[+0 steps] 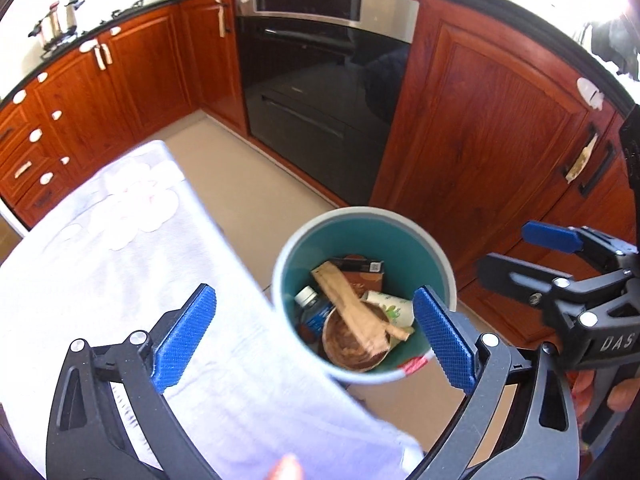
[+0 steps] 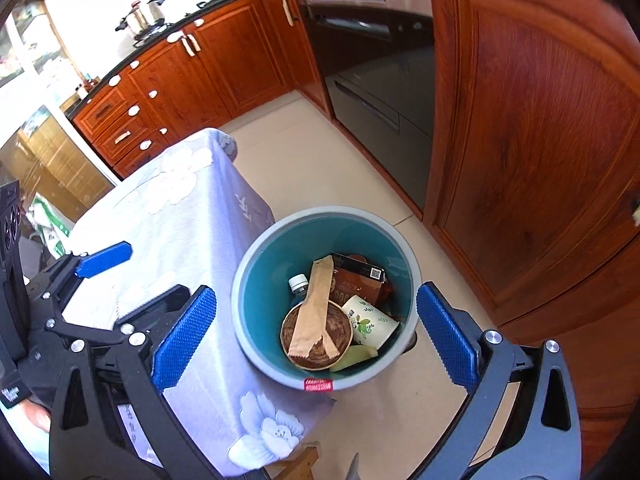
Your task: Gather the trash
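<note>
- Beside the cloth-draped table [image 2: 180, 216], on the floor, stands the bin [image 2: 256, 344].
- Inside lie a bowl [image 2: 340, 330], paper sleeve [image 2: 316, 304], cup [image 2: 370, 320], bottle [image 2: 298, 282] and carton [image 2: 356, 280].
- Left hand-held gripper [image 1: 314, 336] and right hand-held gripper [image 2: 316, 336]: jaws wide apart, empty, above the bin.

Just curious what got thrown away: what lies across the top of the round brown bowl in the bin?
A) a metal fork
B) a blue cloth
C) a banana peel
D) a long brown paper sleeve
D: a long brown paper sleeve lies across the bowl inside the bin.
</note>
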`<action>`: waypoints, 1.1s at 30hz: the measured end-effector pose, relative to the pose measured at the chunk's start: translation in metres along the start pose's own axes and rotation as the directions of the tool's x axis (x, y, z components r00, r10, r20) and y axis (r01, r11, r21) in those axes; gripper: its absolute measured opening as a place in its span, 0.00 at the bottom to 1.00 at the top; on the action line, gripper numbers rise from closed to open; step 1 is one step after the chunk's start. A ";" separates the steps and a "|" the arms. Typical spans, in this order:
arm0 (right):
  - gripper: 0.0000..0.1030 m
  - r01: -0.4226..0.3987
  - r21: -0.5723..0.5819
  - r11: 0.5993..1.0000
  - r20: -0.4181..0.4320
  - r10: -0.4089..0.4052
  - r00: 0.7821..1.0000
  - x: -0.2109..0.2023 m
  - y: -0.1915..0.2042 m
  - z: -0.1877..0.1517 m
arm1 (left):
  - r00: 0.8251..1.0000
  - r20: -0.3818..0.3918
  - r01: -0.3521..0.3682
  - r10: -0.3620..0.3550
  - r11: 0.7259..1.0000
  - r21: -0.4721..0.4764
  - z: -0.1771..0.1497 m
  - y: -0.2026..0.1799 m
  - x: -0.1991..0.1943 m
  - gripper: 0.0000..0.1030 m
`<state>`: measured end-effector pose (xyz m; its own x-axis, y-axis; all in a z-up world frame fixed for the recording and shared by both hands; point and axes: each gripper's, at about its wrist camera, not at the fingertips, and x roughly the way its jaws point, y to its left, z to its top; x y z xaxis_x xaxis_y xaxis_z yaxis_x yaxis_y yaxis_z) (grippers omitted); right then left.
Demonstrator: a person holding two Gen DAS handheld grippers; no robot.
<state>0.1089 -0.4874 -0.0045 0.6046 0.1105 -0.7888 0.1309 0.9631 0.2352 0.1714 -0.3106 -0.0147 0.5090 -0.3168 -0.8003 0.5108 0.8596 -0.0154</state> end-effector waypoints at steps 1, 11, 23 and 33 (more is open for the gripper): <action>0.94 0.008 -0.014 1.000 0.003 -0.008 1.000 -0.006 0.004 -0.003 | 1.000 0.007 -0.009 0.009 1.000 -0.004 -0.004 0.004 -0.007 0.96; 0.94 0.146 -0.141 0.979 0.009 -0.146 0.989 -0.047 0.041 -0.040 | 0.998 0.038 -0.049 0.052 0.996 -0.074 -0.048 0.029 -0.072 0.96; 0.94 0.170 -0.202 0.965 0.035 -0.166 0.985 -0.074 0.067 -0.087 | 0.996 0.074 -0.047 0.057 0.991 -0.124 -0.092 0.037 -0.115 0.96; 0.94 0.162 -0.196 0.967 0.007 -0.164 0.986 -0.070 0.066 -0.106 | 0.995 0.058 -0.072 0.081 0.986 -0.153 -0.109 0.040 -0.115 0.96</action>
<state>-0.0074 -0.4054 0.0061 0.5803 -0.0506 -0.8128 0.0710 0.9974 -0.0114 0.0582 -0.1965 0.0113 0.5881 -0.2685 -0.7629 0.3612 0.9312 -0.0492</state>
